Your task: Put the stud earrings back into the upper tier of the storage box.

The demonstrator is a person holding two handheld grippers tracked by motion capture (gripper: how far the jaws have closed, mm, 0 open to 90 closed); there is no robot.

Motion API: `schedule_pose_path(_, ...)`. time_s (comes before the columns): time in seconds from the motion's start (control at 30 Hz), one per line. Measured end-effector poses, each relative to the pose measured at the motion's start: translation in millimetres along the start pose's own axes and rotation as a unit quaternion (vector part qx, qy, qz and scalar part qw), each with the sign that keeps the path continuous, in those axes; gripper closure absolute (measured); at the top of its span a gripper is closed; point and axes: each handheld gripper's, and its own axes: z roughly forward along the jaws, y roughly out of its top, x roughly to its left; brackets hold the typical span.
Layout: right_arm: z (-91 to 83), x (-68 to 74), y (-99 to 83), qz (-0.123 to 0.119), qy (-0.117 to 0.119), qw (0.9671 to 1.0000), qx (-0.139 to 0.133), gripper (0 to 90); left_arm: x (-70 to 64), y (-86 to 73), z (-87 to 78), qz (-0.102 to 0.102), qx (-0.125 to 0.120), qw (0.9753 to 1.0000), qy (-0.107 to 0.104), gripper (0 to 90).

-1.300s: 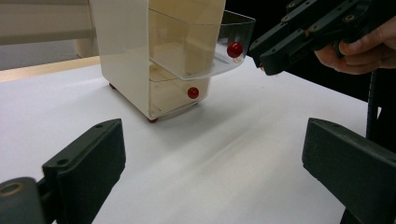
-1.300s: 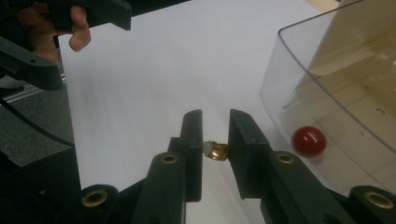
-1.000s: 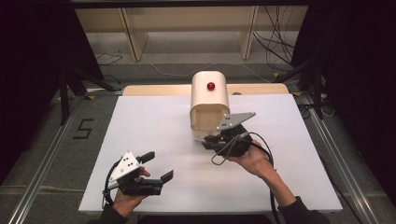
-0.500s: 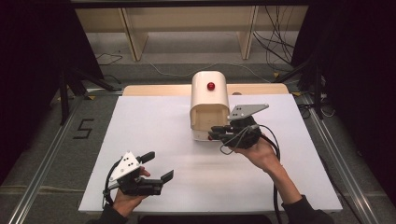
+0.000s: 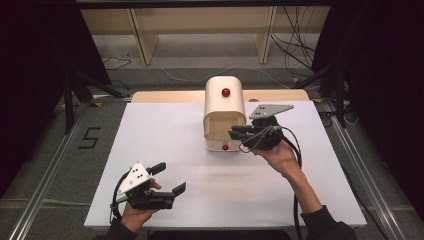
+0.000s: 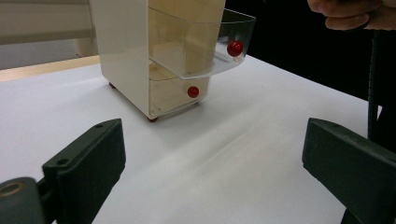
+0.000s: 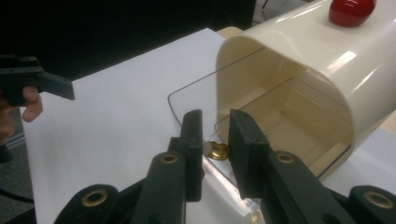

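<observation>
Clearly an upper drawer (image 6: 205,46) of clear plastic, partly out of the cream cabinet (image 5: 225,112), red knob (image 6: 235,48) pinched between the narrow jaws of the right gripper (image 7: 215,150), directly ahead of them. Below the gripper, a lower drawer (image 6: 175,95) shut, red knob (image 6: 193,91) untouched. Judged midway through the pull: drawer already out by part of its length, the rest left to draw. Nearer the person, well apart from the cabinet, left gripper (image 5: 167,180) spread wide, empty, above the white table (image 5: 165,135).
</observation>
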Motion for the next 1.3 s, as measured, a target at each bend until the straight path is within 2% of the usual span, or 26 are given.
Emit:
schedule_pose_path(0.23, 9.3, -6.3, 0.1, 0.006, -0.014, 0.9999, 0.004, 75.7, -0.2, 0.1, -0.4, 0.000, -0.001, 1.0000, 0.000, 5.6)
schedule_pose_path(0.73, 14.2, -15.2, -5.7, 0.014, -0.034, 0.9992, 0.017, 74.7, -0.3, 0.6, -1.0, 0.000, -0.002, 1.0000, -0.001, 5.6)
schedule_pose_path(0.93, 12.3, -14.8, -5.3, 0.013, -0.033, 0.9993, 0.015, 66.0, -0.3, 0.8, -1.2, 0.001, -0.002, 1.0000, -0.001, 5.6)
schedule_pose_path(1.3, 4.4, -8.5, -2.9, 0.013, -0.016, 0.9997, -0.008, 49.9, -0.1, 0.9, -1.4, 0.000, -0.002, 1.0000, -0.001, 5.6)
